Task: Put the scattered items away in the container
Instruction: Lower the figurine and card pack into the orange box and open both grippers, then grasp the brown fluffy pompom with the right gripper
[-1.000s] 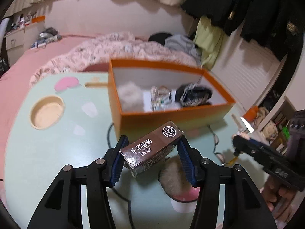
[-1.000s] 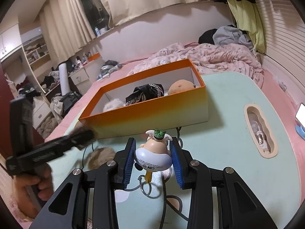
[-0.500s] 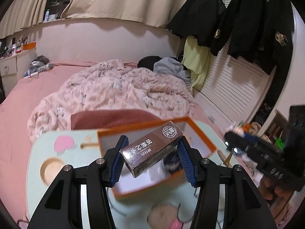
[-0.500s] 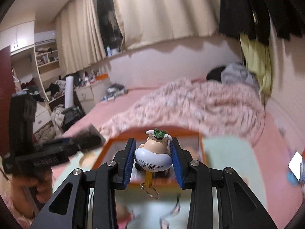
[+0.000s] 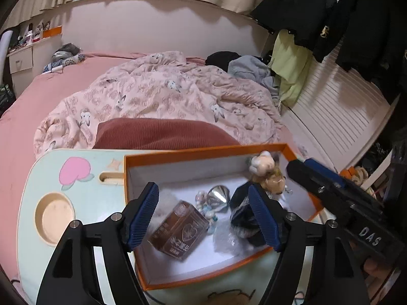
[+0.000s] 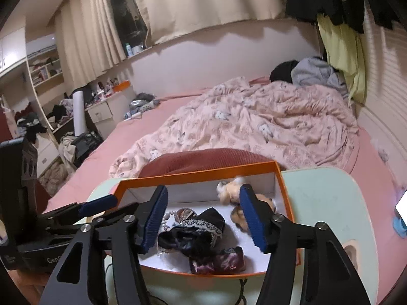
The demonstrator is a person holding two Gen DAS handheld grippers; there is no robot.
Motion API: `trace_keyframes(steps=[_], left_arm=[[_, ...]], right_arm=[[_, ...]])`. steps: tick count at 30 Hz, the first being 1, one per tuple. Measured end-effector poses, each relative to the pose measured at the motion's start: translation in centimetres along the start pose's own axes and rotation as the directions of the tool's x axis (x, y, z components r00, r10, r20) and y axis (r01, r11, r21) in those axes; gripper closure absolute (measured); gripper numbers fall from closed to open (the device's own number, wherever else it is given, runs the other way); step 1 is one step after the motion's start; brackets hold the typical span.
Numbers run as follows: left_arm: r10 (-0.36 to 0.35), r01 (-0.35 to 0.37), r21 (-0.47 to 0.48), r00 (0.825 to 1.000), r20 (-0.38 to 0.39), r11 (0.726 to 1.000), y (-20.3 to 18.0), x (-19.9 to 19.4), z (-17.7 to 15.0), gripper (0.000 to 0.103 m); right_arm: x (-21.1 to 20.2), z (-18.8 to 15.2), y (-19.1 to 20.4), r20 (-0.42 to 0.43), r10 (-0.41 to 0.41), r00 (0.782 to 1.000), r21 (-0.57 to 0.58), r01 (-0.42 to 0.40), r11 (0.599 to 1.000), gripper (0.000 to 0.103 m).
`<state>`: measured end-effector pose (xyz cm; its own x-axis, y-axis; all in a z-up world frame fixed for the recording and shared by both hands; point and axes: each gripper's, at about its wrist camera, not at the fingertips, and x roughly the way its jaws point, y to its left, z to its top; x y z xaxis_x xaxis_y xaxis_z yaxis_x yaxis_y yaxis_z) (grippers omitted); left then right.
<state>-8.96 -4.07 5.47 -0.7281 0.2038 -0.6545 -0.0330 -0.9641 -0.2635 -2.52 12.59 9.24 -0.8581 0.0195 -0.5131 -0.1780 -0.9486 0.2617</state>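
Note:
An orange box (image 5: 203, 150) (image 6: 203, 170) stands on the pale green table (image 5: 33, 203) (image 6: 325, 203). My left gripper (image 5: 202, 190) hangs over it, its jaws opening and free of everything. The brown carton (image 5: 178, 231) lies loose on the box floor beneath them. My right gripper (image 6: 203, 190) is also above the box, jaws opening with nothing pressed between the pads. The pig key-ring figure (image 5: 264, 162) (image 6: 229, 190) shows blurred at the box's far right corner. Black lace cloth (image 6: 193, 231), a dark red pouch (image 6: 218, 261) and a silver cone (image 5: 218, 195) lie inside.
A round cup recess (image 5: 54, 218) is sunk in the table left of the box. A red cushion (image 5: 162, 134) and a bed with a pink quilt (image 6: 254, 127) lie behind it. A lit phone (image 6: 402, 203) sits at the right edge. Cables trail on the table in front.
Both grippers moved forward and up over the box and opened. The brown carton left the left jaws and lies in the box. The pig figure left the right jaws.

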Motion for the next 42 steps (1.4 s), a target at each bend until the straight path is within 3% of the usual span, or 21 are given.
trace_keyframes(steps=[10, 15, 19, 25, 30, 32, 35, 38, 42], left_arm=[[0.000, -0.002, 0.058, 0.999, 0.041, 0.998, -0.7, -4.1, -1.8, 0.029], [0.018, -0.021, 0.084, 0.999, 0.028, 0.996, -0.6, -6.0, -5.9, 0.022], [0.011, -0.011, 0.087, 1.000, 0.006, 0.996, -0.3, -6.7, -9.8, 0.022], [0.054, -0.042, 0.235, 0.997, -0.047, 0.971, -2.0, -6.1, -14.4, 0.022], [0.071, -0.048, 0.270, 0.995, -0.076, 0.962, -2.8, -4.8, -15.1, 0.022], [0.100, -0.072, 0.270, 0.991, -0.089, 0.960, -2.5, -4.1, -15.5, 0.019], [0.105, -0.081, 0.261, 0.991, -0.079, 0.962, -2.2, -4.2, -15.6, 0.017], [0.114, -0.089, 0.255, 0.990, -0.085, 0.963, -1.9, -3.8, -15.7, 0.000], [0.110, -0.088, 0.256, 0.991, -0.073, 0.963, -1.8, -3.6, -15.7, 0.000]], right_arm=[[-3.8, -1.8, 1.9, -0.003, 0.043, 0.999, -0.094, -0.043, 0.995, 0.039], [-4.7, -6.5, 1.8, -0.090, 0.030, 0.996, -0.127, -0.041, 0.991, 0.034], [-4.2, -10.8, 0.9, -0.167, -0.044, 0.985, -0.131, 0.022, 0.991, 0.034], [-3.2, -13.2, -1.1, -0.246, -0.096, 0.964, -0.076, 0.080, 0.994, 0.033], [-3.5, -13.6, -1.4, -0.235, -0.132, 0.963, -0.077, 0.117, 0.990, 0.028], [-3.4, -13.9, -1.0, -0.235, -0.165, 0.958, -0.106, 0.143, 0.984, 0.019], [-3.1, -14.4, 0.0, -0.230, -0.230, 0.946, -0.188, 0.188, 0.964, 0.016], [-2.8, -14.5, 0.0, -0.243, -0.216, 0.946, -0.196, 0.171, 0.966, 0.008], [-2.8, -14.6, -0.2, -0.245, -0.218, 0.945, -0.193, 0.172, 0.966, 0.007]])
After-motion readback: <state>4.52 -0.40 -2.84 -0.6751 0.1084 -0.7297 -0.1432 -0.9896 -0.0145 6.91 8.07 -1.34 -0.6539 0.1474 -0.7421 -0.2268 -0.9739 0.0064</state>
